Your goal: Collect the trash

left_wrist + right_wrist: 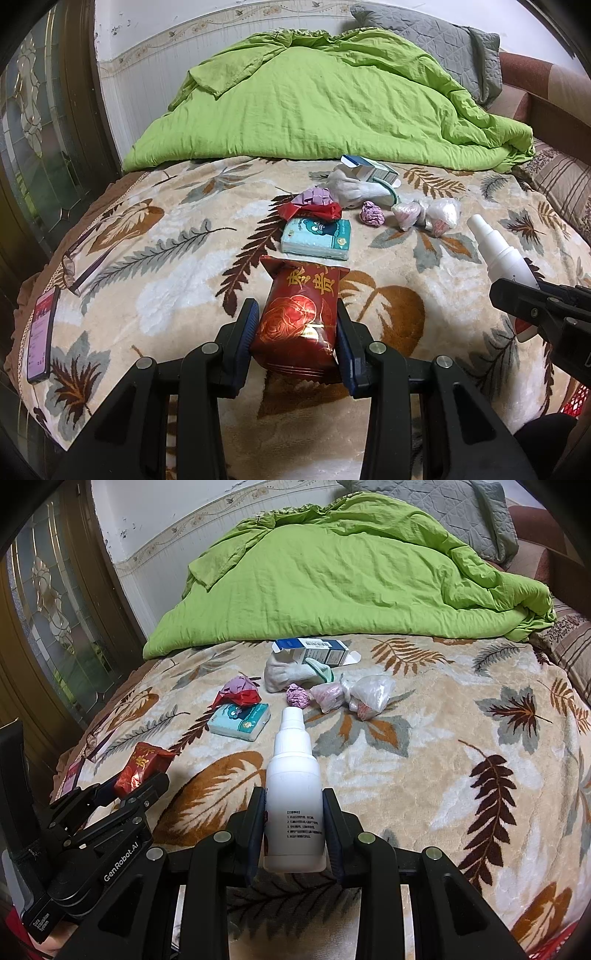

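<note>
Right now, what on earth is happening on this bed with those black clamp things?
A person is collecting trash with two handheld grippers. The left gripper has its fingers closed on a red snack packet; the right gripper grips a white spray bottle. A tissue pack, crumpled wrappers, a sock and a small box lie on the blanket.

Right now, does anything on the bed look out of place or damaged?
Yes. A phone lies at the bed's left edge, glasses beside it: neither is trash. The blue-white carton near the green quilt lies with its end flaps open.
</note>
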Tool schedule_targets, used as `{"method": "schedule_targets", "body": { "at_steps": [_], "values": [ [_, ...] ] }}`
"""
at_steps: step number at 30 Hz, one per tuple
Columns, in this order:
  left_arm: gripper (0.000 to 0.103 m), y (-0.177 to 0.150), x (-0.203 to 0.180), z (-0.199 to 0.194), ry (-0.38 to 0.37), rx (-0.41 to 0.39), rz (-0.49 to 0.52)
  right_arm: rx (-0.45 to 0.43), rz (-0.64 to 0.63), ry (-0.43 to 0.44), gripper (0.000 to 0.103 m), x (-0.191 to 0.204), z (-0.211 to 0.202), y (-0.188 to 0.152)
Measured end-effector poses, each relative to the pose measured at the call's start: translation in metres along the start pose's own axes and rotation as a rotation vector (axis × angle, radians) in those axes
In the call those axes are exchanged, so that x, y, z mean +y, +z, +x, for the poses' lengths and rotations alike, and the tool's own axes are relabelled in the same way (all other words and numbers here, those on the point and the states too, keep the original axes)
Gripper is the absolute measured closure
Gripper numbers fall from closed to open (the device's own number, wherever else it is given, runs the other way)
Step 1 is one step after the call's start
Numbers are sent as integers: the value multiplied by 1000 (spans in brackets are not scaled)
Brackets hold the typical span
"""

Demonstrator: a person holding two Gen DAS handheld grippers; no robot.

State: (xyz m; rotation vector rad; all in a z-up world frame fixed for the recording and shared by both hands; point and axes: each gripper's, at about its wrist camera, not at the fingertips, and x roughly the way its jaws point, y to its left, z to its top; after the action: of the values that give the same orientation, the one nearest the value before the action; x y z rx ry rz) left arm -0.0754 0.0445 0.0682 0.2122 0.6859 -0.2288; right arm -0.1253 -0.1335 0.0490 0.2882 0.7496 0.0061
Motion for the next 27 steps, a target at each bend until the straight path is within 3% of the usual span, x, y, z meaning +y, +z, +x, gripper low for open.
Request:
{"method": "schedule_targets", "body": {
  "at_steps": [13,27],
  "values": [
    [65,1,3,2,-4,1,-2,0,3,4,71,-1,-1,0],
    [65,-5,-19,-6,-31,9,26,7,27,25,71,-2,-16,-9]
  ]
}}
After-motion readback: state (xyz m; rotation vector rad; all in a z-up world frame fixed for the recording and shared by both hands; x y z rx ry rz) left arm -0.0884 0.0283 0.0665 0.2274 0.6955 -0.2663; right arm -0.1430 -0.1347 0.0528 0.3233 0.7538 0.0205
